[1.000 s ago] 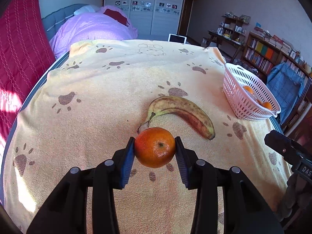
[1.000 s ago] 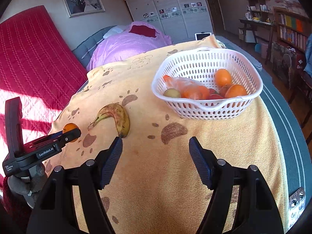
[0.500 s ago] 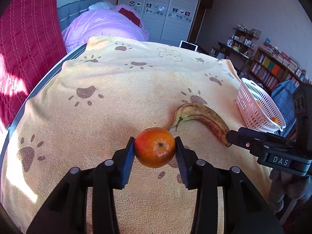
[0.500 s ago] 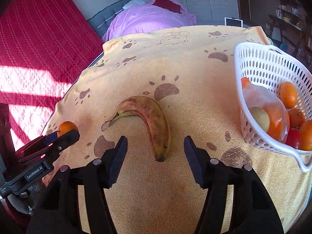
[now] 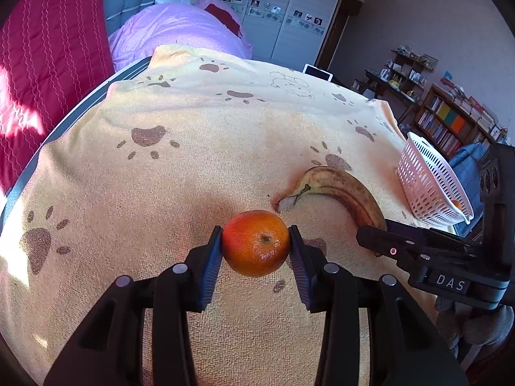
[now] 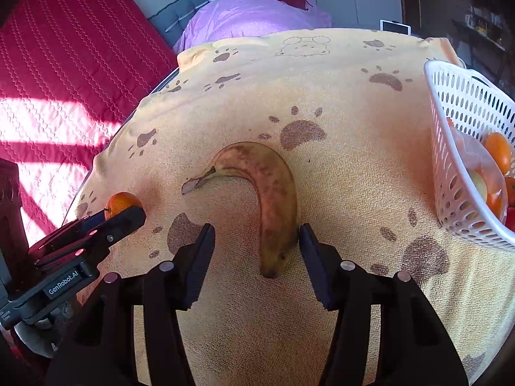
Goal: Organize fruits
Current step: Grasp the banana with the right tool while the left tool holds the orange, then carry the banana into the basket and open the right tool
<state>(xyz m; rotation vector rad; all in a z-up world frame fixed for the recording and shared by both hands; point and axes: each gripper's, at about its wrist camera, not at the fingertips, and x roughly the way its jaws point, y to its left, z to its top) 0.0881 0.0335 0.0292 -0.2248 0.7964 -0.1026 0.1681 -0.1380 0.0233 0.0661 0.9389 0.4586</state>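
My left gripper (image 5: pixel 256 241) is shut on an orange tangerine (image 5: pixel 256 243) and holds it just above the yellow paw-print blanket (image 5: pixel 193 160). It also shows in the right wrist view (image 6: pixel 120 202) at the far left. A spotted brown-yellow banana (image 6: pixel 270 193) lies on the blanket. My right gripper (image 6: pixel 256 241) is open, its fingers on either side of the banana's lower end. The banana also shows in the left wrist view (image 5: pixel 344 189). A white plastic basket (image 6: pixel 463 148) with oranges and other fruit stands at the right.
The blanket covers a bed whose edge falls away at the left beside a red quilt (image 6: pixel 64 64). A purple duvet (image 6: pixel 251 16) lies at the far end. Bookshelves (image 5: pixel 450 122) stand behind the basket (image 5: pixel 428 180).
My right gripper has moved left from the basket to the banana and now straddles its end. My left gripper has swung left, still holding the tangerine.
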